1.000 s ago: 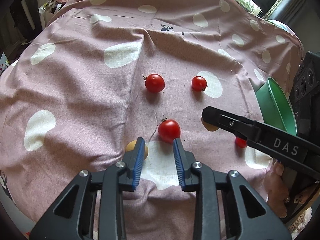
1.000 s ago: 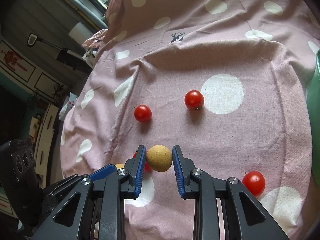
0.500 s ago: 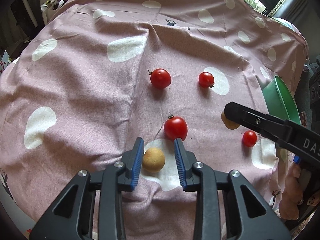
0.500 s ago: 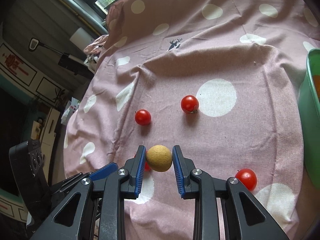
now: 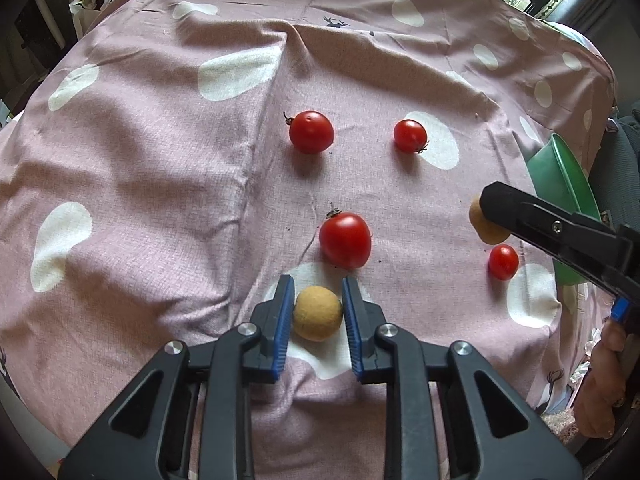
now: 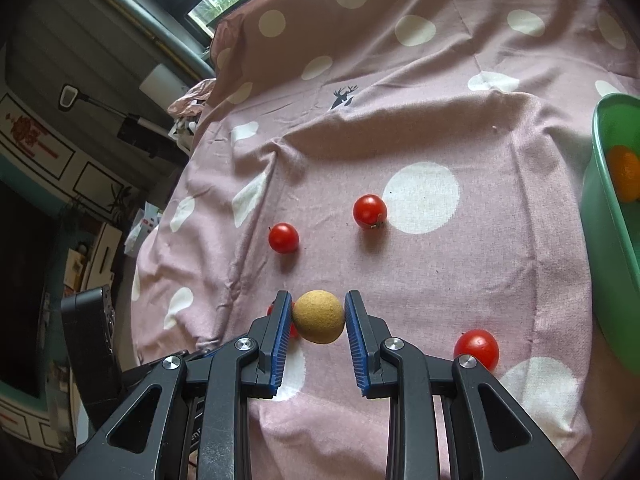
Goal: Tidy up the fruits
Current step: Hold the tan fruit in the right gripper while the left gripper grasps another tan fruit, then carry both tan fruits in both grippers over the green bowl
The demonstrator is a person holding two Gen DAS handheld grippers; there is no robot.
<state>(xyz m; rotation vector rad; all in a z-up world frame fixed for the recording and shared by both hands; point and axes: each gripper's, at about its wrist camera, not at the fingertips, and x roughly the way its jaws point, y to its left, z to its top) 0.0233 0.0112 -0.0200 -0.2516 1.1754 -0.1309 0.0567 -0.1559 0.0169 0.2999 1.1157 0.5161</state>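
Note:
A tan round fruit (image 5: 317, 314) lies on the pink spotted cloth between the blue pads of my left gripper (image 5: 318, 308). Its jaws are closing and both pads touch the fruit's sides. My right gripper (image 6: 318, 316) is shut on a second tan fruit (image 6: 319, 316) and holds it above the cloth; the left wrist view shows that fruit (image 5: 482, 228) at the right, near the green bowl (image 5: 560, 176). Several red tomatoes lie loose on the cloth: a big one (image 5: 345, 240) just beyond my left fingertips, two farther off (image 5: 311, 132) (image 5: 409, 135), a small one (image 5: 503, 262) under the right gripper.
The green bowl (image 6: 604, 208) stands at the cloth's right edge with an orange fruit (image 6: 626, 174) inside. A person's hand (image 5: 600, 392) shows at the lower right. The cloth is creased, with a ridge running across its far half. Clutter and a window lie beyond the table.
The tan fruit that lay left of my left fingers now sits between them, and the jaws have narrowed onto it. The right gripper has carried its fruit rightward, nearer the bowl.

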